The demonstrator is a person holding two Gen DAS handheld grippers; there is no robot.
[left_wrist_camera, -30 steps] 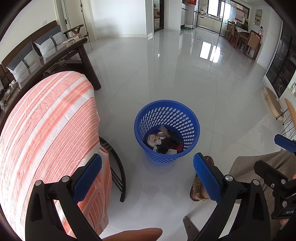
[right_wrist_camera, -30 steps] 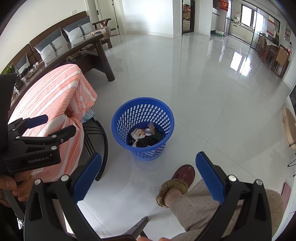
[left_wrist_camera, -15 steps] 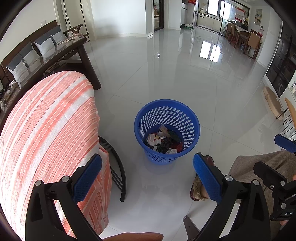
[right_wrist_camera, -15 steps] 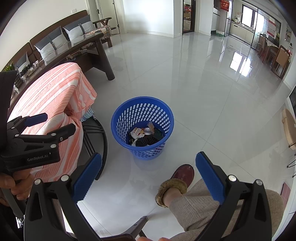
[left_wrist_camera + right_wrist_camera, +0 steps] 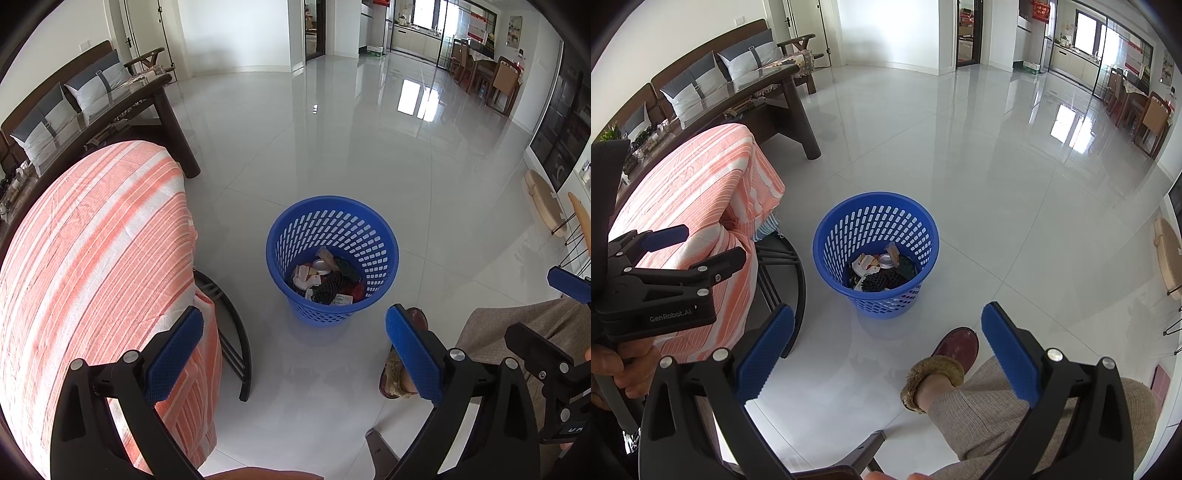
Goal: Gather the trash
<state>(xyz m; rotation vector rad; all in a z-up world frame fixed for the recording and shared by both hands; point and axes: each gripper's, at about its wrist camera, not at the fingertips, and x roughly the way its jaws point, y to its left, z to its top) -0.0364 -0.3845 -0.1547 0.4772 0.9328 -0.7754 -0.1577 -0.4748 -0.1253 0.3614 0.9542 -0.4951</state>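
- Two wrist views show mostly glossy white tile floor (image 5: 332,147), with no loose litter visible on it.
- The orange-striped cloth (image 5: 92,258) covers a raised surface filling the left of the left wrist view; its top looks bare from here.
- The wooden sofa (image 5: 731,77) sits in the upper left, well apart from the work.
- The blue perforated wastebasket (image 5: 332,258) stands upright on the floor at frame centre, just beside the cloth and near the person's slippered foot (image 5: 956,347), within easy reach for drops.
- The trash (image 5: 325,280), wrappers, a lid and dark netting, lies in the basket's bottom; collection seems largely finished.
- The left tongs (image 5: 293,354) and right tongs (image 5: 888,354) hover spread wide with nothing between them, both aimed at the basket.
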